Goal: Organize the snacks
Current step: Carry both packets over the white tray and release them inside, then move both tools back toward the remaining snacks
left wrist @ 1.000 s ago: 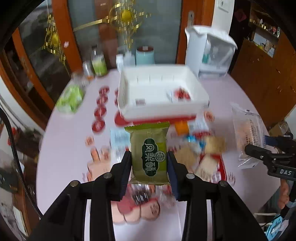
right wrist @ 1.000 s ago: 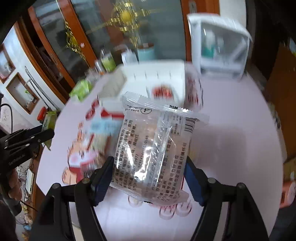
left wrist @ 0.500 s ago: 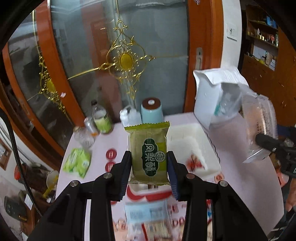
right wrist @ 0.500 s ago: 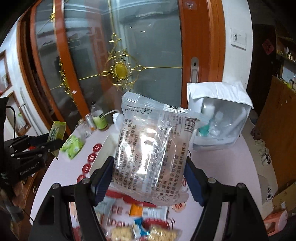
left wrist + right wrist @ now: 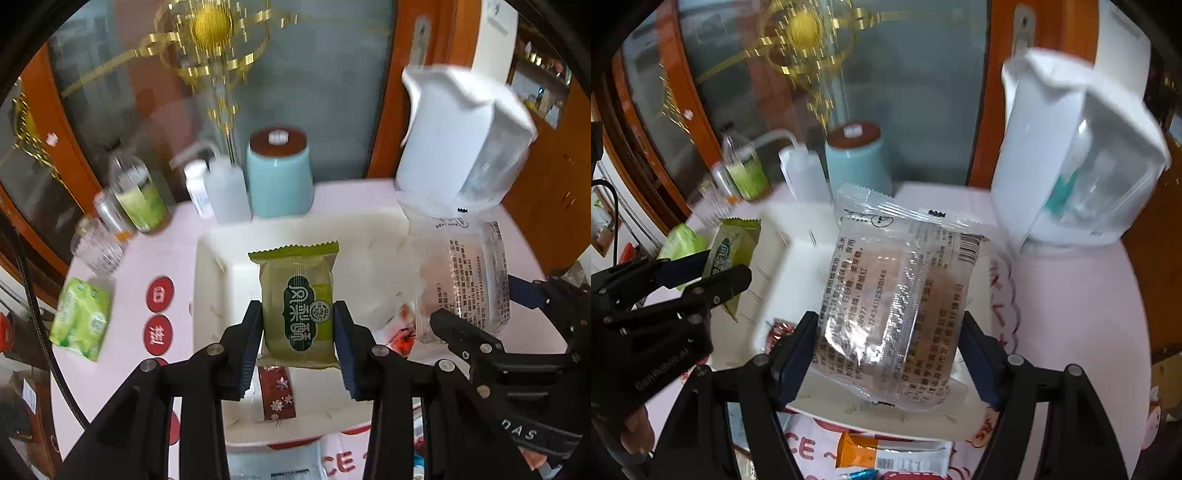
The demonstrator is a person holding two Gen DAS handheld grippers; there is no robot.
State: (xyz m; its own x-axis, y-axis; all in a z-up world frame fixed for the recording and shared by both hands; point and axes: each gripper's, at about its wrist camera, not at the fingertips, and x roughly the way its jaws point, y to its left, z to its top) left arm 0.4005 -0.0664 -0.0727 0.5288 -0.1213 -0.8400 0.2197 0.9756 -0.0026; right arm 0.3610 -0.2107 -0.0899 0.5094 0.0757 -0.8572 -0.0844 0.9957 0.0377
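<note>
My left gripper (image 5: 297, 332) is shut on a green snack packet (image 5: 297, 306) and holds it upright over the white tray (image 5: 207, 280). My right gripper (image 5: 886, 347) is shut on a clear-wrapped cake packet (image 5: 897, 302), held over the same tray (image 5: 783, 258). In the left wrist view the clear packet (image 5: 465, 284) hangs at the tray's right side. A small dark red packet (image 5: 275, 391) lies in the tray near its front edge. The left gripper and the green packet (image 5: 733, 251) show at the left of the right wrist view.
A blue canister (image 5: 279, 173), squeeze bottles (image 5: 218, 192), a green-label bottle (image 5: 138, 195) and a white storage box (image 5: 458, 144) stand behind the tray. A green tissue pack (image 5: 79, 321) lies at the left. Loose snacks (image 5: 886, 458) lie in front of the tray.
Both grippers have tilted downward and moved forward over the white tray, each with its packet still held. The tray now fills the middle of both views.
</note>
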